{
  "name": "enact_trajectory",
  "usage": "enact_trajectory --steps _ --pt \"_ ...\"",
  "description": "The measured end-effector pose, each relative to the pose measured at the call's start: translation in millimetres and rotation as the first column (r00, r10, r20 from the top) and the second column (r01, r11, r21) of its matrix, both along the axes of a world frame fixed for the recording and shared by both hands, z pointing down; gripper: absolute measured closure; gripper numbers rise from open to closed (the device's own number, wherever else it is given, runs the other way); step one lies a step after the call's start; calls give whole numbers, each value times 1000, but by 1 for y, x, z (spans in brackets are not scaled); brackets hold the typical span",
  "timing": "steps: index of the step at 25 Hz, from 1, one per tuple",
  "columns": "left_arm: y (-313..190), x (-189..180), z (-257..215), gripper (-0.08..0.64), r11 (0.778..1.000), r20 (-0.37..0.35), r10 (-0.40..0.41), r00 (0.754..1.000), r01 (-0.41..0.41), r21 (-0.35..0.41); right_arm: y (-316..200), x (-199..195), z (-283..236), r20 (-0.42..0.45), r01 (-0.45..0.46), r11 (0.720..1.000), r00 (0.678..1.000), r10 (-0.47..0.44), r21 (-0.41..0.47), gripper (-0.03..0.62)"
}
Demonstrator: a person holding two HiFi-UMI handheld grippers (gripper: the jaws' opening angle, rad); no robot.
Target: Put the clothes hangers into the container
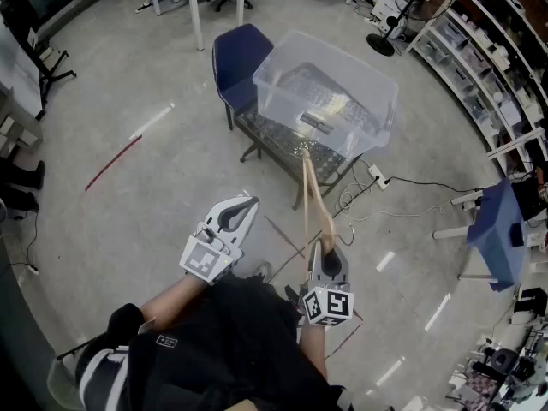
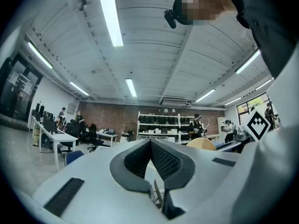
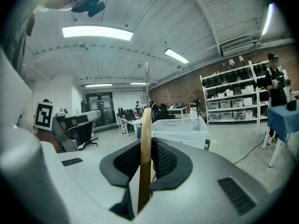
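Grey concrete floor (image 1: 128,204) of an open workshop, shelving (image 1: 484,67) along one side. Wooden clothes hanger (image 1: 312,197) pinched edge-on between the narrow-set jaws of the right gripper (image 1: 326,248), reaching straight ahead of it toward the clear container (image 1: 377,101). Container well ahead of both grippers, on a mesh table (image 1: 267,135), blue chair (image 1: 235,54) just behind. Left gripper (image 1: 244,205) near the right one, jaws together, nothing between them.
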State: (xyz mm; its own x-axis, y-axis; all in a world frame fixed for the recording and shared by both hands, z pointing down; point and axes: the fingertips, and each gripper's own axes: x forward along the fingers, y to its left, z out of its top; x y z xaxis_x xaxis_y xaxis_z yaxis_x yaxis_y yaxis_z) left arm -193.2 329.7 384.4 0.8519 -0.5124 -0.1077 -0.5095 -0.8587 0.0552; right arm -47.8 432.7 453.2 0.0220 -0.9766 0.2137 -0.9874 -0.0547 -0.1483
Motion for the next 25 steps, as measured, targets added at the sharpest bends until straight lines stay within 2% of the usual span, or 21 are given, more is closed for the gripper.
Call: enact_trajectory --steps 3,7,12,16,19,23,25 --pt "-3 1 4 541 1000 -2 0 1000 0 -13 -3 1 4 -1 -1 1000 1000 1 1 522" --pt "-7 2 11 541 999 35 -2 999 3 -34 -5 2 8 0 2 1000 1000 -2 3 522" --pt "-7 4 10 541 1000 -6 6 1000 -6 -24 -6 1 8 -1 3 1000 1000 -3 5 522" --pt "-8 8 13 541 999 44 3 999 -1 -46 -6 5 5 -7 1 1000 1000 -1 6 522" --pt "-9 14 10 541 999 25 11 1000 -10 -37 -8 9 4 -11 2 1000 1000 -2 7 522" --pt "-8 21 16 541 999 53 8 999 -6 -52 -7 17 7 4 3 1000 1000 -3 10 522" --pt "-7 28 14 541 999 39 8 999 -6 -43 -5 23 9 8 7 1000 1000 -7 10 522"
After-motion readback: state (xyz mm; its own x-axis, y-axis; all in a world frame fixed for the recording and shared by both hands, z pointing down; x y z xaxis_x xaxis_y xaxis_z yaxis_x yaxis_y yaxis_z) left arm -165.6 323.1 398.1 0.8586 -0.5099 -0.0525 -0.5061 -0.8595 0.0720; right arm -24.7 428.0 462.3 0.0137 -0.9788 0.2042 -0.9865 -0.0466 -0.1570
